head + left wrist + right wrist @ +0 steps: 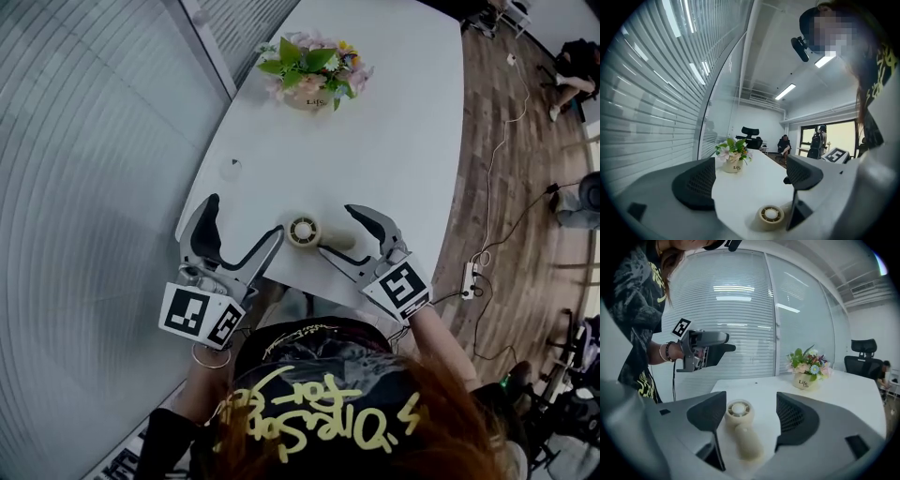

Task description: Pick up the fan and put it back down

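Black top with yellow print [319, 394] fills 6 o'clock of the head view, closest to the lens; both grippers sit just past it over the near edge of the long white table [394, 141]. Task item: small cream plastic handheld fan [303, 231], lying flat on the table near that edge, between the two grippers. Long axis runs roughly 9-to-3 in the head view, with the round head at 9 and the handle at 3. Right gripper [336, 231]: jaws released and wide, straddling the handle. In the right gripper view the fan [740, 427] lies lengthwise in the gap, head at 12 level with the left pad and handle coming back toward 6, clear daylight on the right-pad side. On the left-pad side I can't tell whether it's touching or just close. Left gripper [244, 217]: jaws also released, only bare tabletop between them. Its view shows just the fan head [769, 215], low at 5 o'clock by the inner jaw tip, so beside that jaw and not inside the span. My read: right gripper is the nearer one and already lined up along the handle, so the pick turns on closing across the handle's short axis, no reorientation needed. Pot of pink and green flowers [314, 80] sits at 12, well apart, not a factor.
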{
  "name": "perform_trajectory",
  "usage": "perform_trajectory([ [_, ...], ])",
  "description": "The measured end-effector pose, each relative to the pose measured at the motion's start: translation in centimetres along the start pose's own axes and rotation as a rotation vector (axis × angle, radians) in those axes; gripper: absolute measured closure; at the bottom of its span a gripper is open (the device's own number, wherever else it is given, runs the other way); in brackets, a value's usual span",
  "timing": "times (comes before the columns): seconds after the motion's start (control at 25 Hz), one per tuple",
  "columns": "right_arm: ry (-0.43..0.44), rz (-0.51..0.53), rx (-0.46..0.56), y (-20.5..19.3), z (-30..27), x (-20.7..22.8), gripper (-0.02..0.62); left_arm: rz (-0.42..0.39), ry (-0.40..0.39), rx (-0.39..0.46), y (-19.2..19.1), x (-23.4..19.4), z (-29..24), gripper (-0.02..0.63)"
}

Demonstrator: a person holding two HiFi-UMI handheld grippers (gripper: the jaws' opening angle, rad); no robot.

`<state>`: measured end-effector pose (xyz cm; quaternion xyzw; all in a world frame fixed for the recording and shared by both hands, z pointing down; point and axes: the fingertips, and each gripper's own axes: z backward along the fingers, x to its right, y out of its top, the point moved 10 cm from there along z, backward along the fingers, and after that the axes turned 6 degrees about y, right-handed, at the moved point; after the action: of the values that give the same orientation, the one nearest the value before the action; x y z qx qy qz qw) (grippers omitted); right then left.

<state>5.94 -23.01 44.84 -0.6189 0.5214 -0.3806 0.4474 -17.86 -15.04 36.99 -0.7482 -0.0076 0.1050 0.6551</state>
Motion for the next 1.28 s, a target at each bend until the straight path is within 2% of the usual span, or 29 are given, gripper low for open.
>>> perform_trajectory([
  [0.2, 0.064, 0.055, -0.094, -2.1, -1.4, -0.2, 0.279, 0.005, 0.012, -0.005, -0.6, 0.0, 0.4, 0.146],
  [0.44, 0.088, 0.079, -0.21, -4.2, -3.0, 0.2, 0.279, 0.009, 0.031, -0.017, -1.3, -0.7, 0.5, 0.146],
  [0.96, 0.105, 0.084, -0.354, -4.9, -4.0, 0.0, 0.281, 0.01, 0.034, -0.023, -0.6, -1.3, 1.0, 0.146],
  [1.28, 0.123, 0.081, -0.389, -5.3, -4.4, 0.4, 0.281, 0.007, 0.018, -0.021, -0.4, -1.8, 0.3, 0.146],
])
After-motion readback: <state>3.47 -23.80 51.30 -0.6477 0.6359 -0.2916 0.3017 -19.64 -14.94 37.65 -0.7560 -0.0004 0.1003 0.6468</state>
